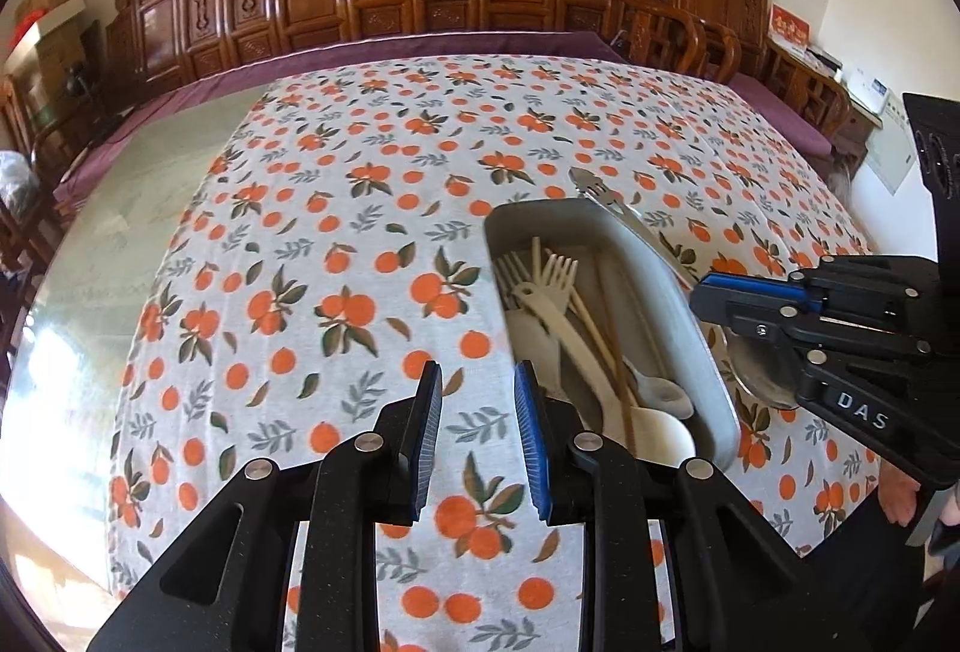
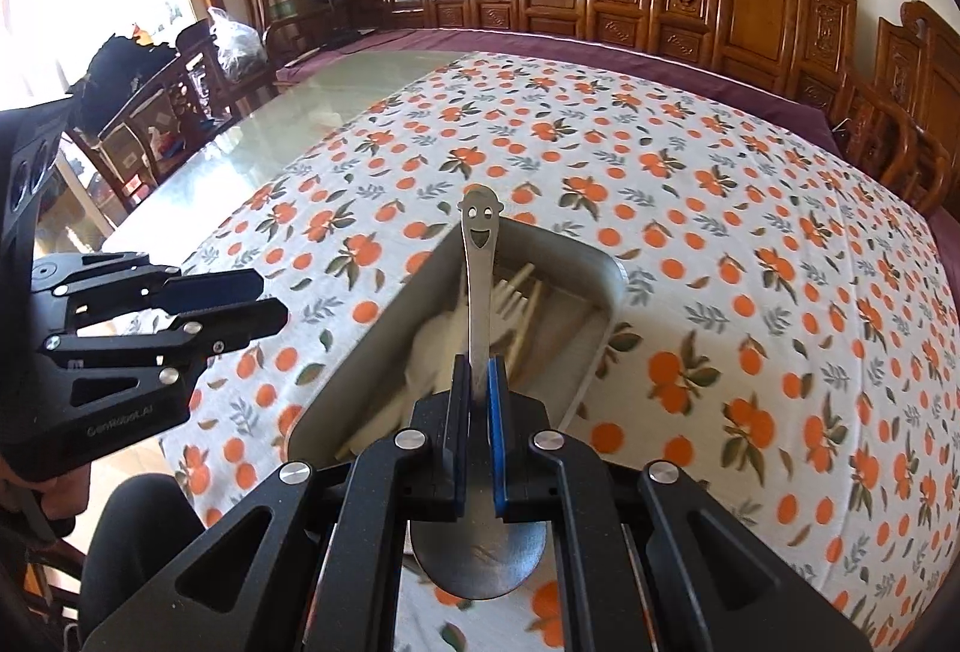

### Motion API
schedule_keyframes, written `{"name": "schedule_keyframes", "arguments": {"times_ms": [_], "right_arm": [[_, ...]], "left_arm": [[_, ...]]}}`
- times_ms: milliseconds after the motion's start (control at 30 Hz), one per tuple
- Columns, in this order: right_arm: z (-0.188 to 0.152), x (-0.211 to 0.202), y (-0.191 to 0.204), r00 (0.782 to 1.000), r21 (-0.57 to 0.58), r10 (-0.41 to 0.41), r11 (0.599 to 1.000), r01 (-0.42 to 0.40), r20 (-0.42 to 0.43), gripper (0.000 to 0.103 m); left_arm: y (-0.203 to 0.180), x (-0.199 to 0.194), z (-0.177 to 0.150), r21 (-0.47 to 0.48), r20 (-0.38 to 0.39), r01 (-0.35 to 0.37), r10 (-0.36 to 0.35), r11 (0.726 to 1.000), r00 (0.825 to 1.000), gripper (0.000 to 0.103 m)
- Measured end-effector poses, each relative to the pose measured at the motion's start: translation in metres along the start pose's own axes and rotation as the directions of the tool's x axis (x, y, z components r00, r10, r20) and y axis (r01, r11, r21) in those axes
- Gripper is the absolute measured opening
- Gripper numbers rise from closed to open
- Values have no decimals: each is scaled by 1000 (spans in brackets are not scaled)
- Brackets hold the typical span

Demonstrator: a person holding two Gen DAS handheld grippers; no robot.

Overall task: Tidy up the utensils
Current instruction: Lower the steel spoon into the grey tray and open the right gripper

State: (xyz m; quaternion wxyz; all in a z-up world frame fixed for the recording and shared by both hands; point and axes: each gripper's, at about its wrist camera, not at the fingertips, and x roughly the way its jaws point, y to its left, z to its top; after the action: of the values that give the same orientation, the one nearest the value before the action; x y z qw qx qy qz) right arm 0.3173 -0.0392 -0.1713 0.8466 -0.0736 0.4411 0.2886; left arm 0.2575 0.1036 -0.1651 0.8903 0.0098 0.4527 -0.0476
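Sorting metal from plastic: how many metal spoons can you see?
1. The metal spoon is clamped in the right gripper, above the tray; more could lie hidden under the pale utensils inside.

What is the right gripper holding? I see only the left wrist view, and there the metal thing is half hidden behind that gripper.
Observer: A metal spoon. The right gripper is shut on its handle, close to the bowl.
Operator: How does the handle end? I cannot make it out.
Observer: It ends in a smiling face with cut-out eyes and mouth, and it points away from the camera, over the grey tray.
Operator: Does my left gripper touch the tray?
Observer: No. From the right wrist, the left gripper is off to the tray's left, and the tablecloth shows between them.
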Motion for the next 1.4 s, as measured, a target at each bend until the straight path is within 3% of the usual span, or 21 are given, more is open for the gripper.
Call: {"name": "schedule_keyframes", "arguments": {"times_ms": [333,633,833,1200,1400], "right_arm": [[6,35,10,999,72,0,997,3,-36,7],[6,67,3,994,111,-68,991,77,-85,7],[4,82,-8,992,163,-61,983,78,-106,7],[-2,68,-14,997,169,-31,985,41,-64,8],[-5,30,-15,999,130,-36,991,36,2,8]], "left_arm": [[24,2,-5,-48,2,-16,16,999,1000,47],[36,6,-7,-77,-8,-28,28,997,1000,48],[37,6,-6,-76,-7,-28,28,997,1000,48],[31,3,-4,-66,-4,-32,32,997,999,53],[19,-10,-2,-73,19,-31,32,997,999,66]]}}
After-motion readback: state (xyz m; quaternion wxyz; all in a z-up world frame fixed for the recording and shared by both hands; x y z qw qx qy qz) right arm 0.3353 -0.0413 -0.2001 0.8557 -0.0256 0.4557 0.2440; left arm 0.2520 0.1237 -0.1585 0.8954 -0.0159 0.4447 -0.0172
